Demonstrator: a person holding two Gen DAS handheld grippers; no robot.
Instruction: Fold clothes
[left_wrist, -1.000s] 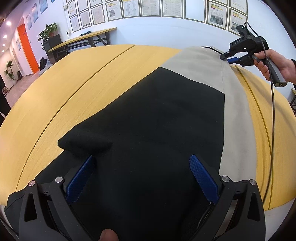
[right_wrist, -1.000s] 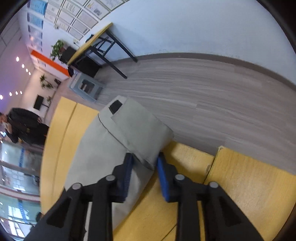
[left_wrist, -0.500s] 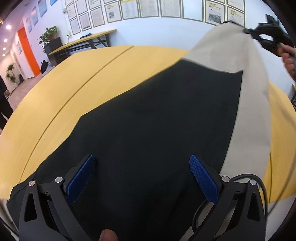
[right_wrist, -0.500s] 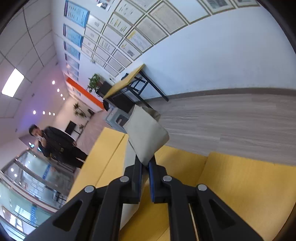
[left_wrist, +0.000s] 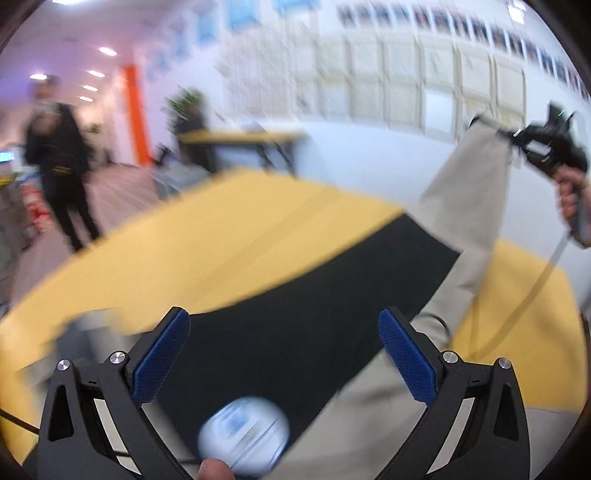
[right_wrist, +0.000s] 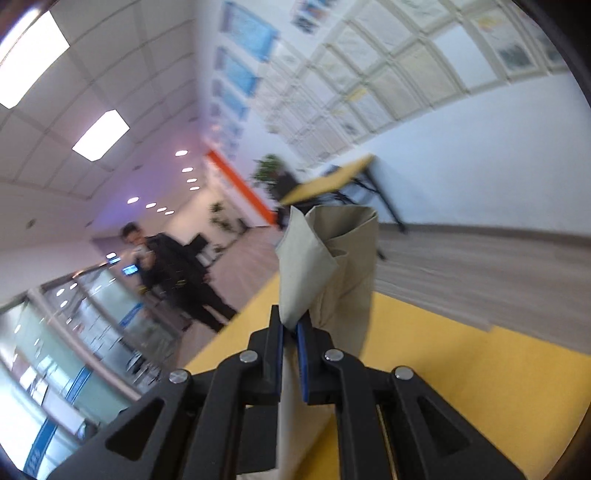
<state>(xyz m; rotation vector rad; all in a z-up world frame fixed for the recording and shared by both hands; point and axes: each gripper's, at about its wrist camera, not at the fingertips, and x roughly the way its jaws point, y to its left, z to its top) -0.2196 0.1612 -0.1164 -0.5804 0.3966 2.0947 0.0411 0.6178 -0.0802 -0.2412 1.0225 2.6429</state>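
A: Where's the garment relative to the curved yellow wooden table (left_wrist: 236, 240)?

B: The beige-and-black fabric garment (left_wrist: 306, 325) lies partly on it. Its beige end is lifted clear above the table, pinched in the right gripper (right_wrist: 290, 332), whose blue pads are clamped narrow on the cloth.

A: And the left gripper (left_wrist: 282, 350)?

B: Spread wide over the black panel, gripping nothing. A blurred white tag (left_wrist: 243, 435) sits just under it.

A: The step?

B: My judgement: a fold in progress, the raised end being carried over. Next it needs laying flat, edges aligned.

A: Any containers?

B: None visible.
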